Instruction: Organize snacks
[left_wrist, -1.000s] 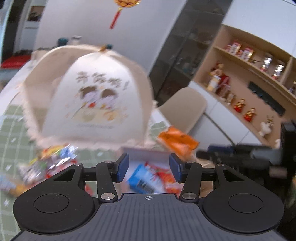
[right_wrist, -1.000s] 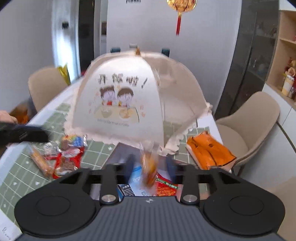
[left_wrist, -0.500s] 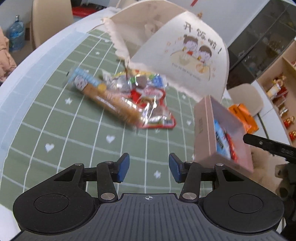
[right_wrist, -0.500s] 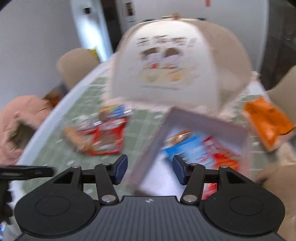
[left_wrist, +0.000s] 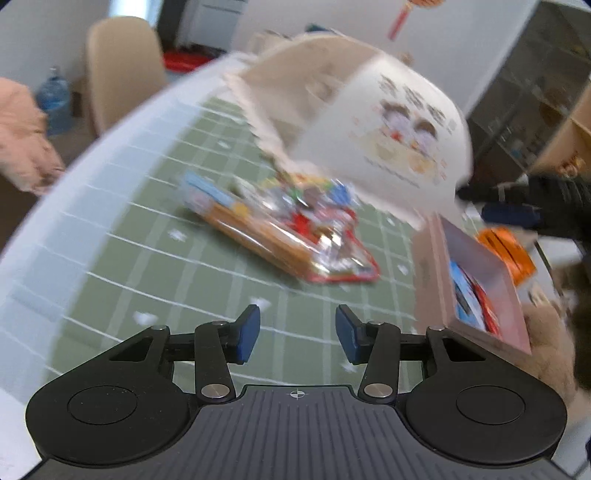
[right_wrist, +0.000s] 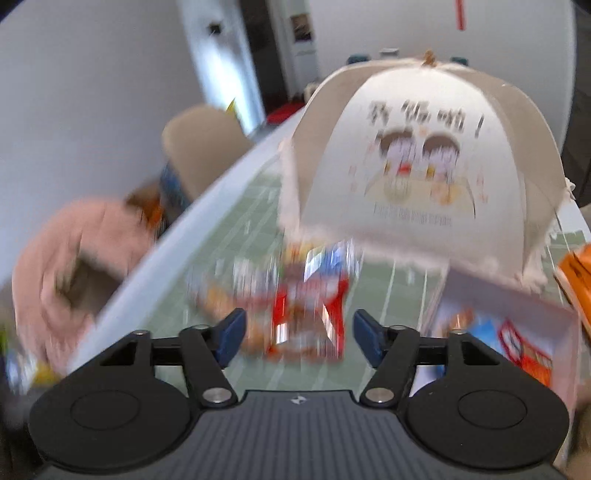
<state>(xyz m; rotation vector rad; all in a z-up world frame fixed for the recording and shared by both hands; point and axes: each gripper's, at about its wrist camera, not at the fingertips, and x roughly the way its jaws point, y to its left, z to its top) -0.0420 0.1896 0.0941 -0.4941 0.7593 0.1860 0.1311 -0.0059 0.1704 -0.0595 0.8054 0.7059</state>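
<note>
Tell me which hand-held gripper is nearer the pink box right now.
Right. The right hand-held gripper hovers over the pink box's far end; the left hand-held gripper sits beside its near corner, over the mat.

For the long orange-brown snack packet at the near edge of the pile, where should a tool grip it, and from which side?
Grip the long orange-brown packet across its narrow width, near mid-length, coming down from above. It lies flat on the green mat, long and slim, so the jaws can span its width but not its length. Its near long edge is free; other snacks overlap the far edge, so slide that pad in carefully. Blur hides finer detail.
</note>
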